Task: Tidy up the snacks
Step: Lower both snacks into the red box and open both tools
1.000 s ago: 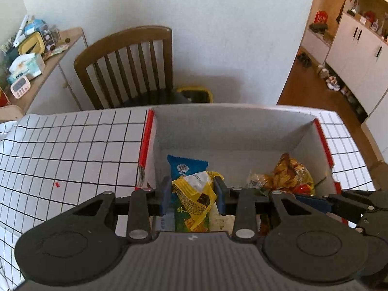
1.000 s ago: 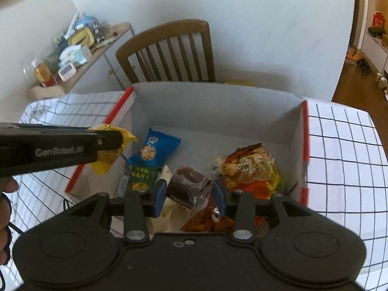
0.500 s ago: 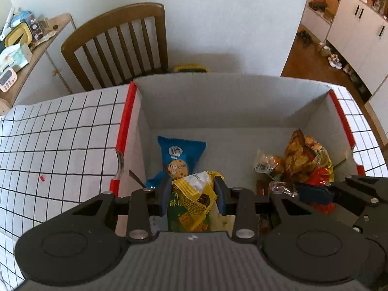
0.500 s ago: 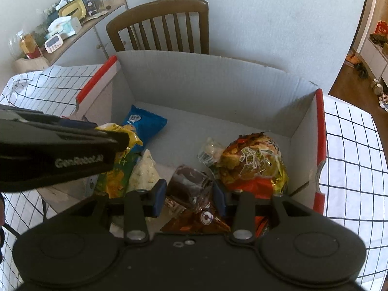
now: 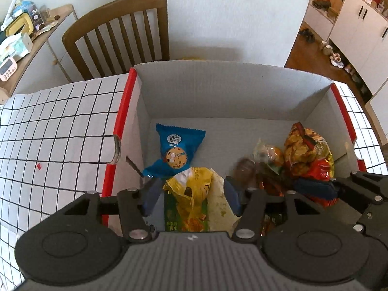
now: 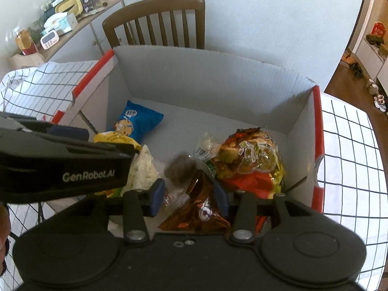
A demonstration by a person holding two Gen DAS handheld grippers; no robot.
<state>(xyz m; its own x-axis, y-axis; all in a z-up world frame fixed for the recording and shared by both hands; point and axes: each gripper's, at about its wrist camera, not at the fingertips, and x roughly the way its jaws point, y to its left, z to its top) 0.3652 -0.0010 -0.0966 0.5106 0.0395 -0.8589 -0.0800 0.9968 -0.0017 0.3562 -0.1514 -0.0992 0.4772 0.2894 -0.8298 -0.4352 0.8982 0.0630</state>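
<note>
Inside the box (image 5: pixel 232 101), the left gripper (image 5: pixel 191 194) is spreading clear of the yellow packet (image 5: pixel 191 194); the right gripper (image 6: pixel 189 196) is opening, brown snack (image 6: pixel 180 169) dropping blurred. Best withdrawing straight up, avoiding snagging wrappers

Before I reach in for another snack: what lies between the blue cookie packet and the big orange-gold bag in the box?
Mostly bare box floor, seen in both wrist views; nearer the fingers, a small clear-wrapped snack beside the orange-gold bag, right of the blue cookie packet.
</note>
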